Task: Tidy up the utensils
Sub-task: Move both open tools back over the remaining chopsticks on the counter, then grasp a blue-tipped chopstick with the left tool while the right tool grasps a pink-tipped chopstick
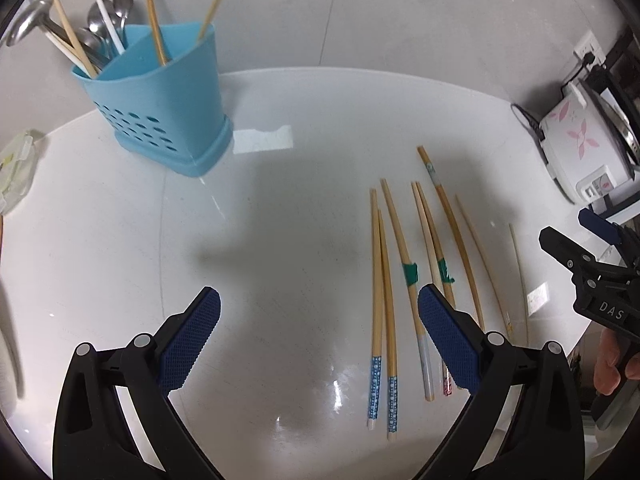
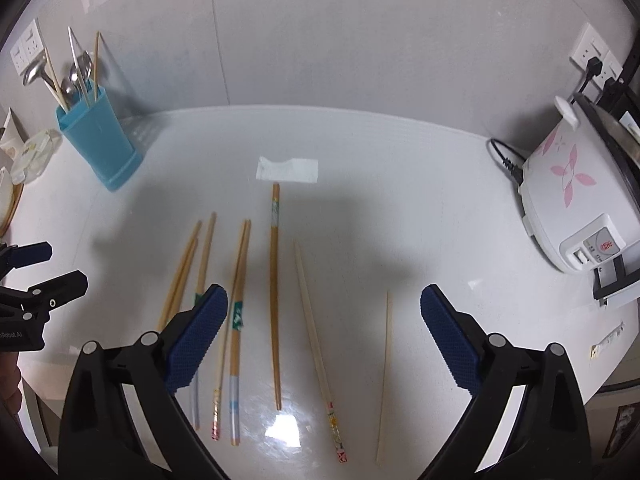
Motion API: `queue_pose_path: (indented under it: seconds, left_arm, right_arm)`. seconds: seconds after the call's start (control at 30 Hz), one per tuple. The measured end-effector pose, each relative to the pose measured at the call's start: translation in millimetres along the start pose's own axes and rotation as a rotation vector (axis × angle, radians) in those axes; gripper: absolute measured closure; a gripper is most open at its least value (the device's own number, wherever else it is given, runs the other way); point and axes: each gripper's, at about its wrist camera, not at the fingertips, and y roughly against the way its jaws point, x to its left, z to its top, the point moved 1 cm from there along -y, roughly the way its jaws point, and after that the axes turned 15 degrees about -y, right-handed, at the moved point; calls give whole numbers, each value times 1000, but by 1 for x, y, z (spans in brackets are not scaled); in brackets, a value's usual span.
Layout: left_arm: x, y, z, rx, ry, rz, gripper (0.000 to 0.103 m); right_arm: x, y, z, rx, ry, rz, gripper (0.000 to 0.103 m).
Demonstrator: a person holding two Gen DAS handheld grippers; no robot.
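Observation:
Several wooden chopsticks (image 1: 404,264) lie side by side on the white table (image 1: 280,216); they also show in the right wrist view (image 2: 274,300). A blue utensil holder (image 1: 164,100) stands at the back left, holding spoons, a ladle and chopsticks; the right wrist view shows it far left (image 2: 98,136). My left gripper (image 1: 319,320) is open and empty, hovering just left of the chopsticks. My right gripper (image 2: 324,316) is open and empty above the chopsticks, with a pale chopstick (image 2: 320,356) between its fingers. It shows at the right edge of the left wrist view (image 1: 576,240).
A white rice cooker (image 2: 576,196) with pink flowers stands at the right, its cord plugged into a wall socket (image 2: 592,60). A piece of white tape (image 2: 287,169) lies mid-table. Food containers (image 2: 32,156) sit at the far left. A small packet (image 2: 608,340) lies near the right edge.

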Motion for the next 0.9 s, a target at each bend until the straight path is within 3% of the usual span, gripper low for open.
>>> queue_pose_path:
  seconds: [0.57, 0.9]
  left_arm:
    - [-29, -59, -15, 130, -51, -56, 7]
    - [-36, -77, -19, 179, -66, -44, 9]
  right_arm:
    - [-19, -52, -28, 216, 42, -27, 32]
    - [-20, -73, -32, 299, 49, -30, 42]
